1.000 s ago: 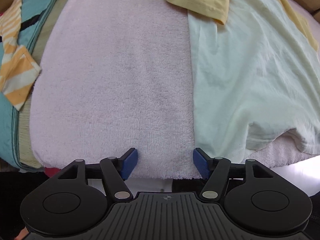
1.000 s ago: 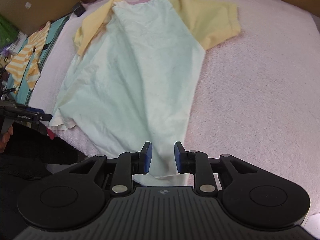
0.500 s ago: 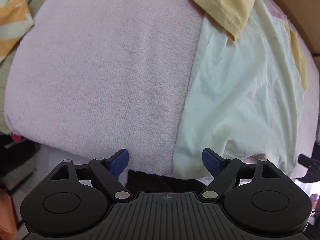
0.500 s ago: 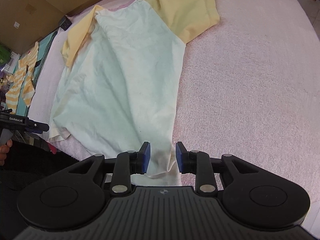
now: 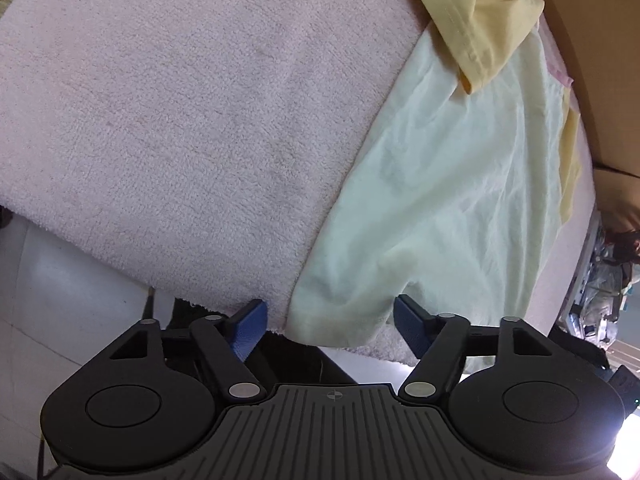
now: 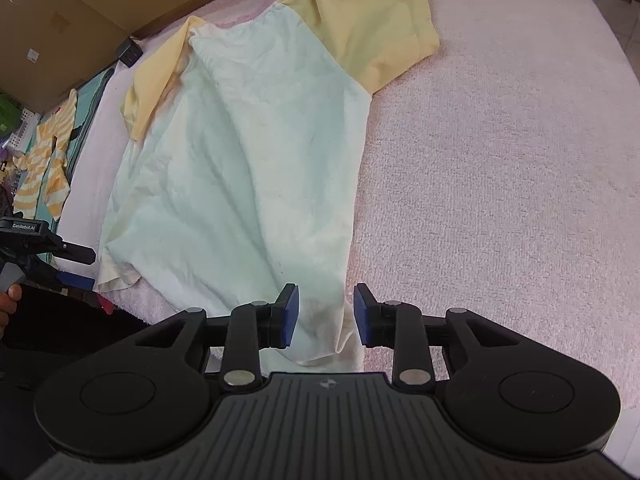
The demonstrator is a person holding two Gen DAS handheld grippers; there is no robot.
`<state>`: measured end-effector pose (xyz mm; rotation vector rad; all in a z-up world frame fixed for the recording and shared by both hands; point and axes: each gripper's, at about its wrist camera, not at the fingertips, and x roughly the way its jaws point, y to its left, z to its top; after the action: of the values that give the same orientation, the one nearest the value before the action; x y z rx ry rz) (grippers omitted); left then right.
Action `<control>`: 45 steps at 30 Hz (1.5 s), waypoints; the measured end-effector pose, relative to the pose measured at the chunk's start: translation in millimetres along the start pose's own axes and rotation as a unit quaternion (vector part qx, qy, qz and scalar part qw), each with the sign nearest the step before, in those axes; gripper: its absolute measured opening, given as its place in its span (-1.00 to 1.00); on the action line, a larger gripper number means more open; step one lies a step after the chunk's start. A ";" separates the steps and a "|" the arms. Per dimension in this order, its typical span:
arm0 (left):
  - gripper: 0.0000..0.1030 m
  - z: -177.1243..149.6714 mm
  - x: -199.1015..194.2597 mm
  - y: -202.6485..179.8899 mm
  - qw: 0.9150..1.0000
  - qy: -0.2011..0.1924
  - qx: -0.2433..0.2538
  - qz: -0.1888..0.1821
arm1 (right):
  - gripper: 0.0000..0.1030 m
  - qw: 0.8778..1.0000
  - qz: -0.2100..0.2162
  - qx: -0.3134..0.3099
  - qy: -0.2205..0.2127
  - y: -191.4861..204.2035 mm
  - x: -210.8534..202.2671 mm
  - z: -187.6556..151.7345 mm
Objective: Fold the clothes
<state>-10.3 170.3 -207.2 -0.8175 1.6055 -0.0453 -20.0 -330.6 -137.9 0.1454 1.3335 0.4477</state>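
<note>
— fingers first: which of mine are spread?
— both. my left gripper (image 5: 328, 330) stands wide, its jaws have just been closing in, with the near hem corner of the t-shirt (image 5: 452, 200) between them, no pad pressing it. my right gripper (image 6: 326, 314) has a narrower gap, jaws just easing apart, the other hem corner between the pads, untouched as far as i can see.
— where is the shirt?
— flat on the pink towel (image 6: 500, 168), pale green body, yellow sleeves; hem toward me, collar at twelve o'clock.
— what does one camera catch that the other misses?
— the right view shows both sleeves, a striped orange cloth (image 6: 44, 160) at nine o'clock, a cardboard box (image 6: 48, 28) at ten, and my left tool with a hand (image 6: 8, 300) at its handle. the left view shows one sleeve bunched at one o'clock and clutter at three, too blurred to name.
— anything cut off?
— the towel's near edge drops behind my own gripper bodies; the hem's underside i cannot make out.
</note>
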 end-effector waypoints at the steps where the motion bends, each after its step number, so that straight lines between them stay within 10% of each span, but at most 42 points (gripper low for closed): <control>1: 0.12 -0.5 -0.3 0.2 1.000 0.002 -0.003 -0.002 | -0.29 1.000 0.001 -0.001 -0.001 0.8 -0.2 0.5; 2: -0.25 -0.7 -1.1 1.8 1.000 0.007 -0.007 -0.006 | -0.28 1.000 0.002 -0.001 -0.002 1.7 0.0 1.1; 9: -0.31 -7.5 0.5 6.1 1.000 0.008 -0.024 0.001 | -0.28 1.000 -0.001 0.003 -0.006 1.8 0.9 1.1; 16: -1.00 -3.1 -4.6 12.3 1.000 0.002 -0.021 -0.011 | -0.28 0.999 -0.007 0.039 -0.006 -15.2 -0.5 -5.6; 29: -1.00 -3.0 -4.3 4.8 1.000 0.014 -0.019 -0.012 | -0.03 0.992 0.038 0.122 0.024 -40.9 8.4 -25.5; 32: -0.57 -2.3 -5.6 8.2 1.000 0.015 -0.020 -0.011 | -0.03 0.991 0.045 0.123 0.029 -40.7 9.2 -31.0; 45: -0.43 -13.7 15.7 -7.8 0.999 0.028 -0.021 -0.033 | 0.00 0.992 0.065 0.104 0.036 -34.6 11.8 -34.4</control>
<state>-18.3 150.6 -213.8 -0.9093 1.6361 -0.0819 -43.1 -362.5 -169.1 0.3935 1.4454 0.4262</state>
